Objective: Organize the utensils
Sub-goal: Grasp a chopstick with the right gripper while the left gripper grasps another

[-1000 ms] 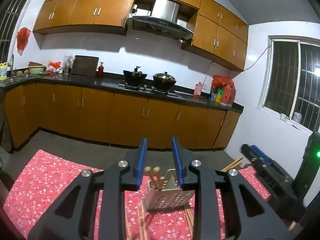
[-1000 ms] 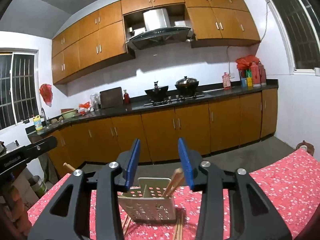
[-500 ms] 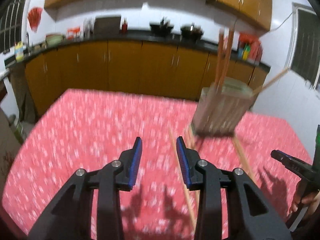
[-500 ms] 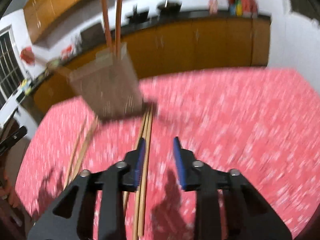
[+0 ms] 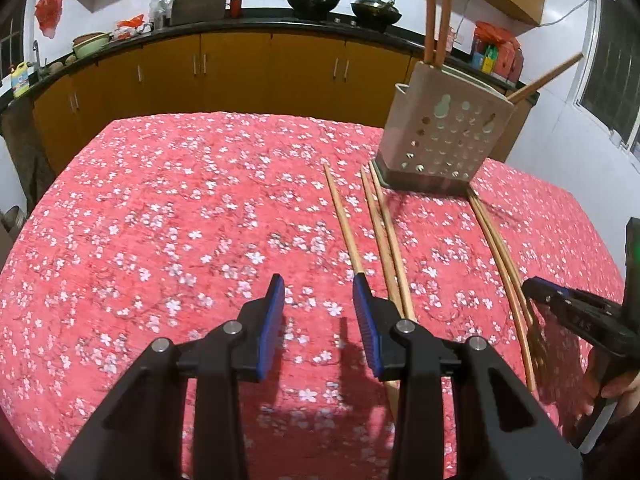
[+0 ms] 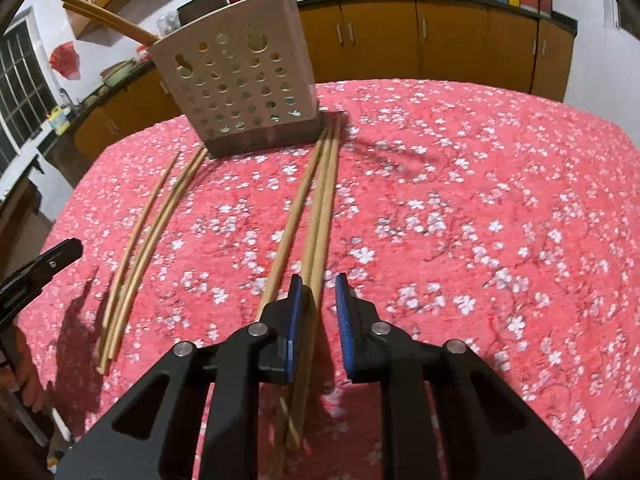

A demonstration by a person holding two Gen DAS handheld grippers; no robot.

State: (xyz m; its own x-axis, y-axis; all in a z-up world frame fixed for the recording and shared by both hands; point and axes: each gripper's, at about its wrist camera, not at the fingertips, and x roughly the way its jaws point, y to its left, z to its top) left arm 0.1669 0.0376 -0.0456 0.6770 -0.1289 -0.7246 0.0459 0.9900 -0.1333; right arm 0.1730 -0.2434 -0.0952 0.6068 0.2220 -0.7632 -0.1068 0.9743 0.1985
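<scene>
A beige perforated utensil holder (image 5: 444, 136) (image 6: 240, 80) stands on the red floral tablecloth (image 5: 160, 220) with a few chopsticks (image 5: 436, 8) sticking out of it. Loose chopsticks lie in two groups in front of it. My left gripper (image 5: 318, 284) is open low over the cloth with nothing between its fingers; a single chopstick (image 5: 344, 224) runs under its right fingertip, with a pair (image 5: 384, 232) just right of it. My right gripper (image 6: 318, 284) is closing around two chopsticks (image 6: 320, 220); they lie against its left pad, with a gap to the right pad. A third chopstick (image 6: 288, 232) passes under its left finger.
Orange kitchen cabinets (image 5: 240, 68) under a dark counter with pots run behind the table. The far table edge is just past the holder. The other gripper shows at each view's side, the right gripper (image 5: 560, 304) and the left gripper (image 6: 40, 268), with a person's hand (image 5: 616, 392) below.
Both grippers have dropped and tipped down from facing the kitchen to hovering over the cloth. The right jaws have narrowed around the chopsticks. The left jaws stand a little wider.
</scene>
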